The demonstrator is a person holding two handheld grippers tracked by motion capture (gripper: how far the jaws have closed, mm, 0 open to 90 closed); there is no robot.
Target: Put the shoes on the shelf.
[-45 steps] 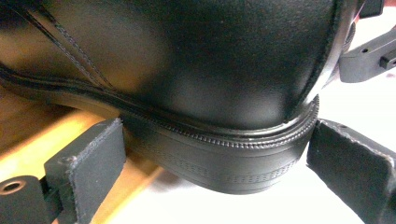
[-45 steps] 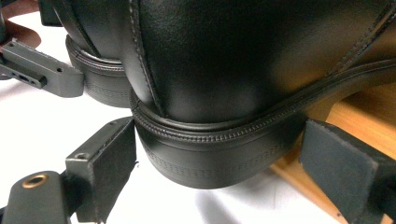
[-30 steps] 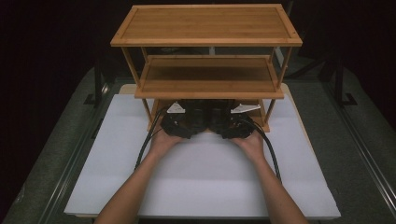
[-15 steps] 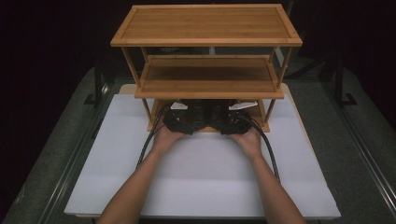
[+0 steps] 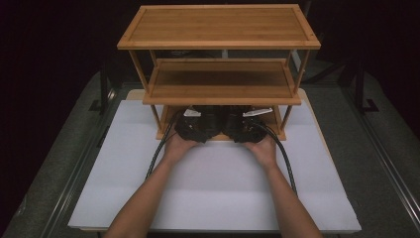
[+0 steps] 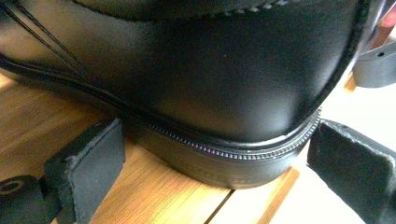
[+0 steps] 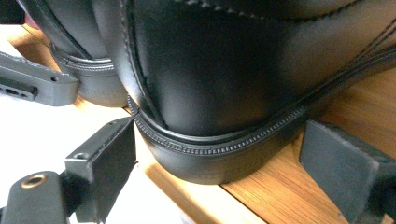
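Observation:
Two black leather shoes stand side by side on the lowest board of a bamboo rack [image 5: 220, 82], heels toward me. The left shoe [image 5: 210, 114] has its heel [image 6: 219, 93] between the jaws of my left gripper [image 6: 217, 154]. A sliver of wood and white shows beside each pad, so the jaws stand open around the heel. The right shoe [image 5: 233, 115] has its heel [image 7: 224, 84] between the open jaws of my right gripper [image 7: 219, 149], which likewise straddle the sole without pressing it. Both grippers [image 5: 198, 126] [image 5: 245, 128] reach under the middle shelf, a hand behind each.
The rack has three tiers; its top shelf [image 5: 218, 25] and middle shelf [image 5: 220, 82] are bare and overhang the grippers. It stands on a white board [image 5: 213, 193] over a grey table. Dark rails [image 5: 381, 144] run along both sides. Cables [image 5: 285, 158] trail back from the grippers.

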